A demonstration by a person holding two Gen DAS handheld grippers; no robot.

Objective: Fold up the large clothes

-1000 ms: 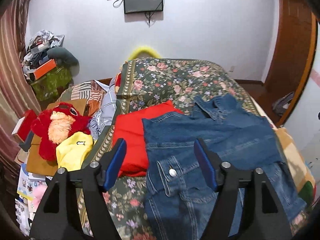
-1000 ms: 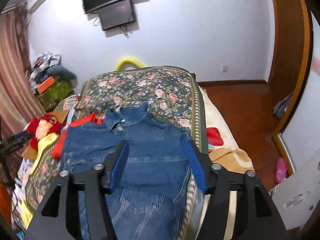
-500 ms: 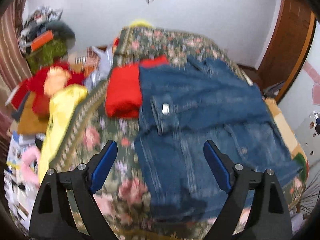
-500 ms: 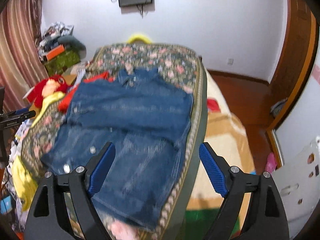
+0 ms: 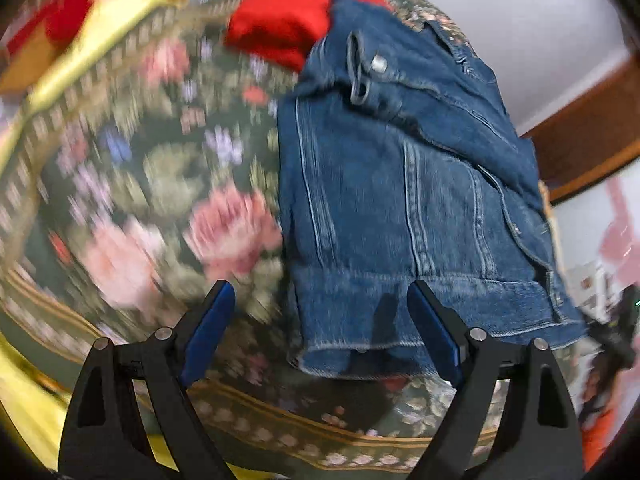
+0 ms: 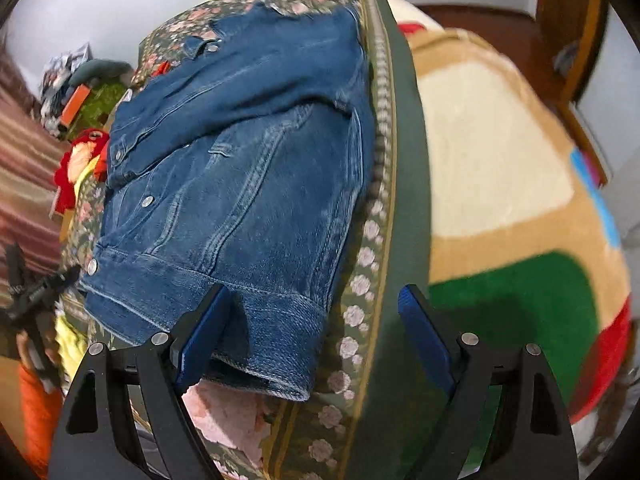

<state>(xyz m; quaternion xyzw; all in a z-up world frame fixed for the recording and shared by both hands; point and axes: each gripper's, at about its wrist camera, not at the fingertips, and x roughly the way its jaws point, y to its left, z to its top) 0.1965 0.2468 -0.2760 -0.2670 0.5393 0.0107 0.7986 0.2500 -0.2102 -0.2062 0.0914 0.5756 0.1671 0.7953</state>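
A denim jacket [image 5: 400,184] lies on a floral bedspread [image 5: 160,184], filling the centre and right of the left wrist view and the centre-left of the right wrist view. Its sleeves are folded across the body, and its hem is at the bottom of both frames.

The left gripper [image 5: 320,328] sits at the bottom of its frame, jaws spread wide, with the hem's left corner between the blue pads; the pads do not press on the cloth.

The right gripper [image 6: 316,332] is likewise spread wide at the bottom of its frame, the hem's right corner between its pads and not pinched.

A red cloth [image 5: 280,24] lies in the upper middle of the left view, touching the jacket's far edge. A blanket [image 6: 500,160] in tan, cream and green fills the right of the right wrist view, beside the bedspread.
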